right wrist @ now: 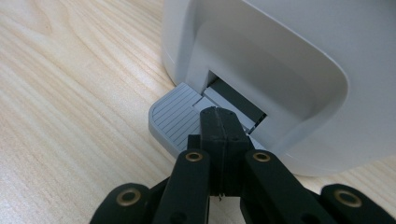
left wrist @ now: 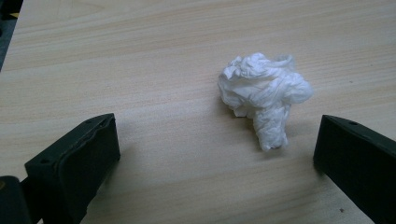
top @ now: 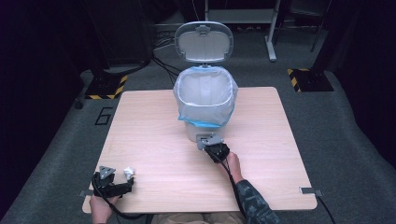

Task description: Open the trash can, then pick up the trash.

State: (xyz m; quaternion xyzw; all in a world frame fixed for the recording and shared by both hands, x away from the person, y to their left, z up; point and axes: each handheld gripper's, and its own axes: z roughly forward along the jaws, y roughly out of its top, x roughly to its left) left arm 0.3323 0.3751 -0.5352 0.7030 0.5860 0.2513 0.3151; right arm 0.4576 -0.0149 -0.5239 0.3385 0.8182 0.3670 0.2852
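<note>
A crumpled white tissue (left wrist: 264, 93) lies on the wooden table (top: 154, 121) near its front left corner (top: 129, 172). My left gripper (left wrist: 215, 144) is open around the tissue, which sits closer to the right jaw; in the high view this gripper (top: 125, 183) rests low on the table. A white pedal bin (top: 205, 100) with a clear bag liner stands mid-table, its lid (top: 204, 41) raised. My right gripper (right wrist: 219, 114) is shut with nothing held, its tips pressing down on the bin's grey pedal (right wrist: 175, 119); from above it (top: 208, 141) sits at the bin's front base.
Grey carpet surrounds the table. Black stands with yellow-striped bases (top: 105, 86) (top: 308, 79) stand at the back left and back right. Cables (top: 163, 65) run on the floor behind the bin. Bare tabletop stretches on both sides of the bin.
</note>
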